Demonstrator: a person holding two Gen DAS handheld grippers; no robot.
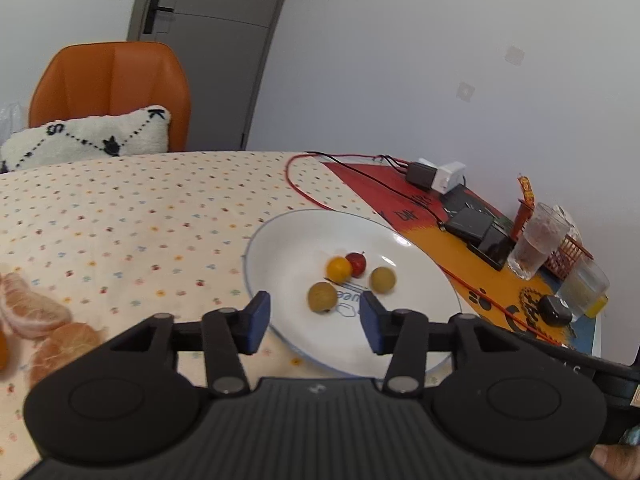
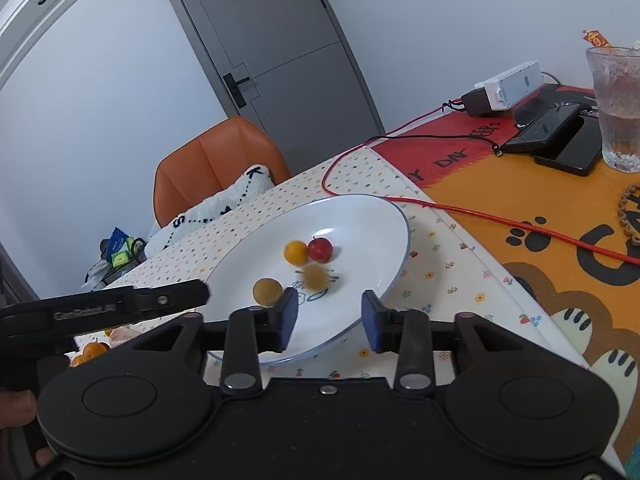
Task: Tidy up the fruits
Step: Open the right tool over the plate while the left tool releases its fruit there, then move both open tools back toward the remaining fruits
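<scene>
Left fingers (image 1: 314,322): mine, apart, empty, over plate's near rim.
Right fingers (image 2: 330,320): apart, empty.
Plate (image 1: 280,240): four small fruits (image 1: 339,269), one blurred, perhaps rolling.
Table edge: orange segments (image 1: 36,312).

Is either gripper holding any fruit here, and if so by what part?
Nothing is held. The left gripper and right gripper are both open and empty above the plate.

Mat (image 2: 500,184): "DAY" (rest unclear); pillow (image 1: 88,136): "S", "K".

A grey door (image 2: 276,52) sits in plain white walls (image 1: 400,60) (evenly lit), behind an orange chair (image 1: 108,88).
</scene>
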